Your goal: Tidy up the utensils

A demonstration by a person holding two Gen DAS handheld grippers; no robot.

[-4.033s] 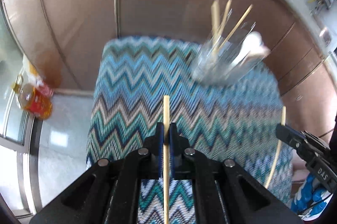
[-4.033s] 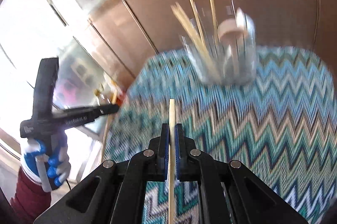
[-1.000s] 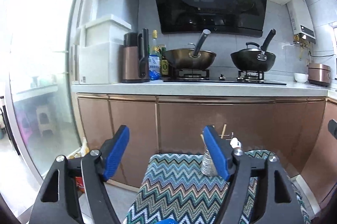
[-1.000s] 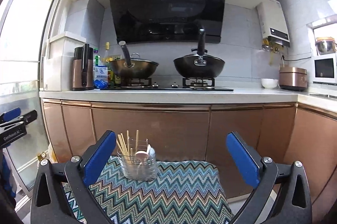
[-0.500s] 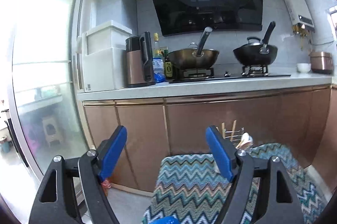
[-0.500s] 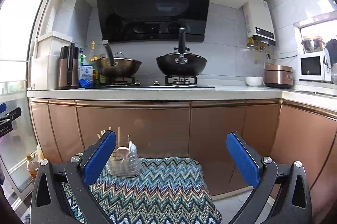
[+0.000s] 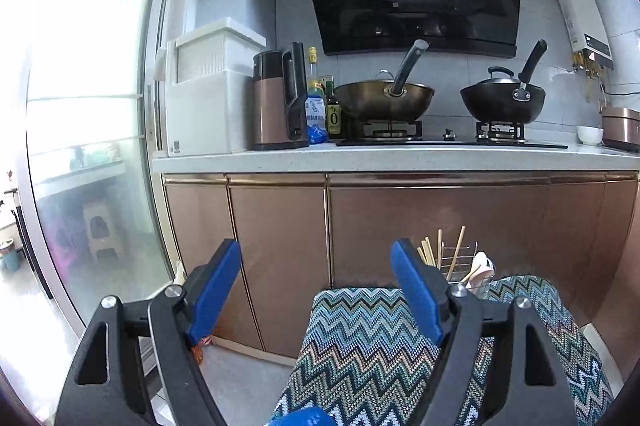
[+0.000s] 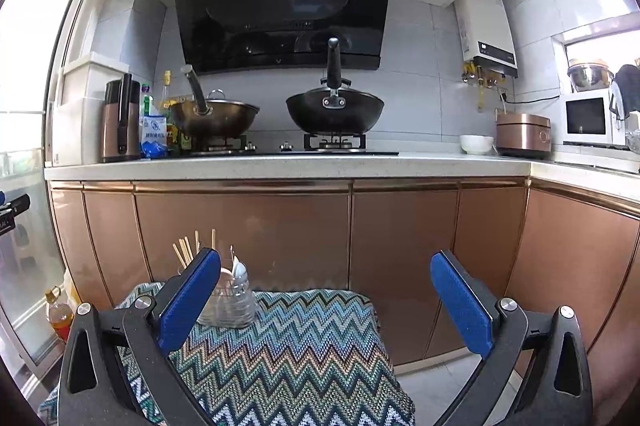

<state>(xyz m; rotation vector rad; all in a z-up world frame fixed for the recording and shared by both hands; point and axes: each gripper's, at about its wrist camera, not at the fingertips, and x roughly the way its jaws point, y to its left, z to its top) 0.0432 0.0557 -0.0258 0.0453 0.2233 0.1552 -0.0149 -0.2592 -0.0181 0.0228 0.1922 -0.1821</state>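
The holder (image 8: pixel 230 300) stands at the back of the zigzag cloth (image 8: pixel 304 350), chopsticks (image 8: pixel 185 252) and spoons upright inside it, seemingly sorted. The left gripper (image 7: pixel 316 292) and right gripper (image 8: pixel 326 300) hang above the cloth's near side, jaws spread and empty, probably because nothing loose remains.

Cloth (image 8: pixel 288 358): zigzag chevrons in teal, blue, white, black, tan.
Left tongs (image 7: pixel 316 290): black frame, blue pads.
Right tongs (image 8: pixel 326 300): same black and blue.
Holder (image 8: pixel 230 300): clear, wire grid faintly silver.
Chopsticks (image 8: pixel 185 253): pale wood.
Spoons (image 7: pixel 478 266): white.
Cabinet doors (image 8: pixel 400 238): glossy copper-brown.
Worktop (image 8: pixel 280 164): speckled white.
Hood (image 8: pixel 284 6): glossy black.
Left wok (image 8: pixel 214 120): bronze; right wok (image 8: pixel 334 114): black.
Kettle (image 7: pixel 276 102): copper, black handle.
Wall tiles (image 8: pixel 432 94): pale grey.
Oil bottle (image 8: pixel 59 314): amber (red label, partly hidden).
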